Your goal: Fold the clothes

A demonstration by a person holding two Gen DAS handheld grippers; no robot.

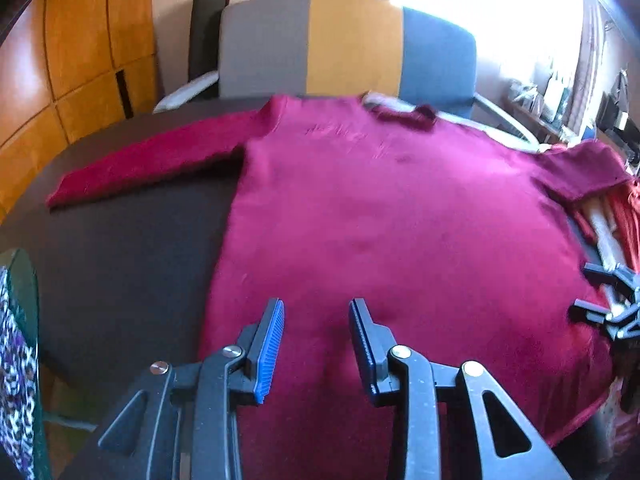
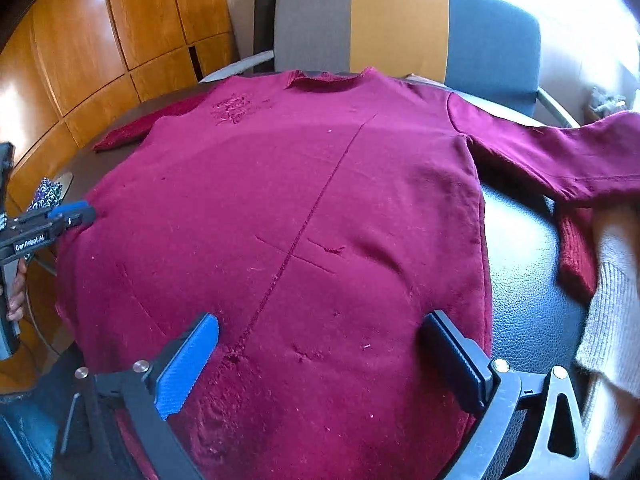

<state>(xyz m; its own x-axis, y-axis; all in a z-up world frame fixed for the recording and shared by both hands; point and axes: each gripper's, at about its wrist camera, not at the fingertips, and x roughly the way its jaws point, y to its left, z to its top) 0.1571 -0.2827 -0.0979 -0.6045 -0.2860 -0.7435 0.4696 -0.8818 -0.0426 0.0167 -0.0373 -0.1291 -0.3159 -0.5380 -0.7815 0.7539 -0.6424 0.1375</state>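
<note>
**Maroon sweater spread flat, both grippers empty above its hem**

A long-sleeved maroon knit sweater (image 2: pixel 304 208) is laid flat, collar away from the cameras, on a round dark leather-textured table (image 2: pixel 528 280). One sleeve is stretched across the table on the left; the other is draped over a cream knitted garment (image 2: pixel 612 320) at the right edge. The left gripper (image 1: pixel 316 344) is held over the lower hem with its jaws partly apart and nothing between them. The right gripper (image 2: pixel 320 364) is seen with its jaws spread wide, also empty. A grey, yellow and blue upholstered chair (image 2: pixel 400 28) stands behind the table.
</note>
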